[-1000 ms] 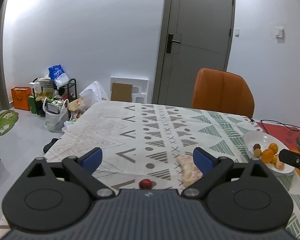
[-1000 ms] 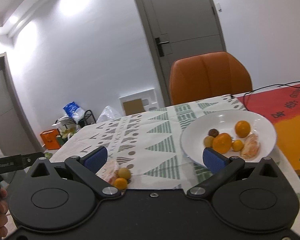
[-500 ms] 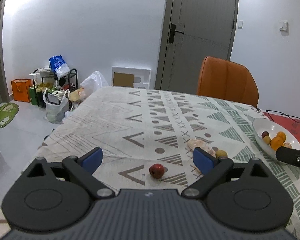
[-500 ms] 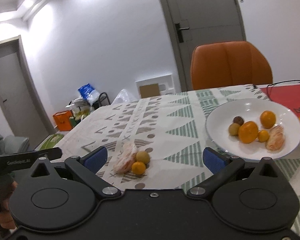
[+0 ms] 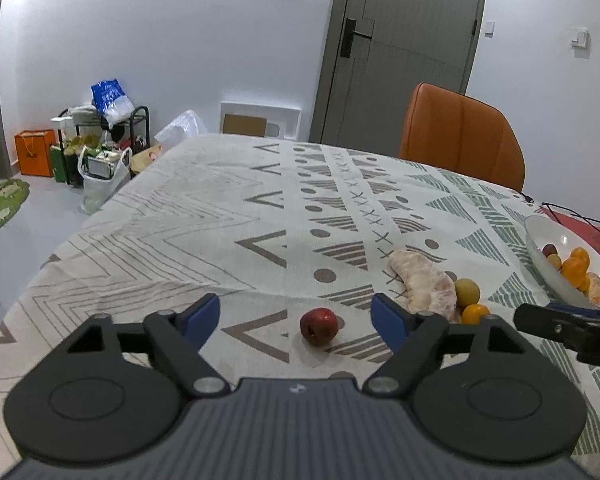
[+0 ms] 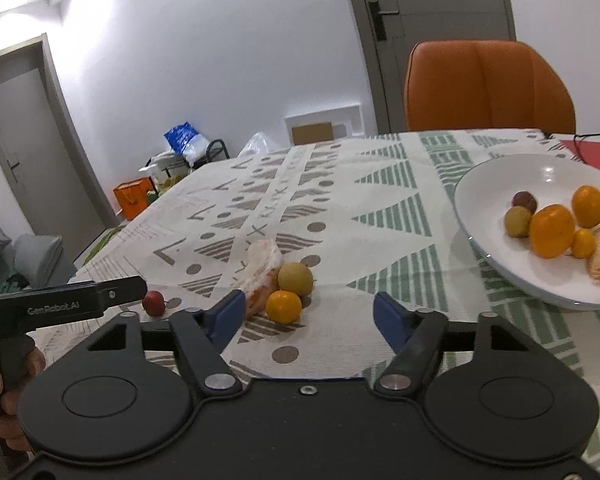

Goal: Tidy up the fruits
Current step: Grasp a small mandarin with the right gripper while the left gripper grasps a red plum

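Claws closing over loose fruit on worktop

Left claw sits low over the patterned worktop, jaws apart and closing, blue pads either side of a small red fruit. Pads not touching it; the fruit lies on the cloth between and just ahead of them.

Right claw jaws also apart and closing, nothing pressed between them. Small orange citrus lies just ahead, nearer its left pad, touching a yellow-green round fruit behind it. Peeled citrus segment lies against both, partly hidden by the left pad.

White bowl sits to the right on the worktop, well apart from the loose cluster. Inside: big orange, two smaller oranges, a yellowish fruit, a dark purple one, a peeled piece at the edge.

In the right wrist view the other claw's black body comes in from the left, a hand gripping its handle, red fruit just beyond its tip. Orange chair stands at the far side, grey door behind it.
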Available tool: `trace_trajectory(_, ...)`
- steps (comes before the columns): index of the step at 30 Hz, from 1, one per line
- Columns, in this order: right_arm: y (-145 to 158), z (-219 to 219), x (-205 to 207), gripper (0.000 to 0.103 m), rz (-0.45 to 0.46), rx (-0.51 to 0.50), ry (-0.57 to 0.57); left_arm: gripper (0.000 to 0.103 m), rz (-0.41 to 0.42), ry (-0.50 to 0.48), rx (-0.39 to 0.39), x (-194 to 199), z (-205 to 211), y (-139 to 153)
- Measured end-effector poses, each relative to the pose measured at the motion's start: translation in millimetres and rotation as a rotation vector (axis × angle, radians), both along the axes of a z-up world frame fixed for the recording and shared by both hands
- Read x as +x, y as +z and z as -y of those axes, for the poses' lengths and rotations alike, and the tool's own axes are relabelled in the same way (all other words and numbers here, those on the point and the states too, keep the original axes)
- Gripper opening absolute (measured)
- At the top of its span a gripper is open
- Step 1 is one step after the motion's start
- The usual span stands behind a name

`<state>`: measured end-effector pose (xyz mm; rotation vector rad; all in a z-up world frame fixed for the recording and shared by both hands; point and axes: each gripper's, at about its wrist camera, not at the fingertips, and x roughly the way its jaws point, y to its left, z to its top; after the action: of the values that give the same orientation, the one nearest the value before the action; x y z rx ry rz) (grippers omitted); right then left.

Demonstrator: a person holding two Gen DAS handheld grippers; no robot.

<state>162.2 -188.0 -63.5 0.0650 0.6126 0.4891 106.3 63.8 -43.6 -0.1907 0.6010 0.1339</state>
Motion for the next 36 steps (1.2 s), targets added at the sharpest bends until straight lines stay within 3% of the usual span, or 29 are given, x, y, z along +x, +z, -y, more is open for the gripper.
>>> trace_trajectory(6, -5.2, -4.4, 7.2, 0.063, -0.020, 0.004, 0.012, 0.069, -0.027, -0.014, -0.013, 7.5, 1.9, -7.4)
trace_trajectory(13, -18.6, -16.1, 23.6, 0.052, -0.050, -0.022, 0.008, 0.042, -0.045, -0.028, -0.054, 15.3, -1.2, -18.0)
trace_trajectory(16, -21.9, -22.9, 26.8, 0.042, -0.037, -0.041, 0.016, 0.028, -0.043, -0.031, -0.053, 17.3, -3.2, -19.2)
trace_trajectory(18, -22.8, -25.8, 26.4, 0.026, -0.037, -0.035, 0.037, 0.023, -0.051, -0.031, -0.048, 18.9, -4.2, -18.1)
trace_trajectory(19, -23.3, -25.9, 26.9, 0.022, -0.045, -0.020, 0.045, 0.022, -0.054, -0.033, -0.053, 19.3, -4.7, -17.2)
trace_trajectory(36, 4.4, 22.4, 10.9, 0.022, 0.026, 0.077, -0.045, 0.022, 0.003, -0.107, -0.004, 24.7, 44.2, 11.7)
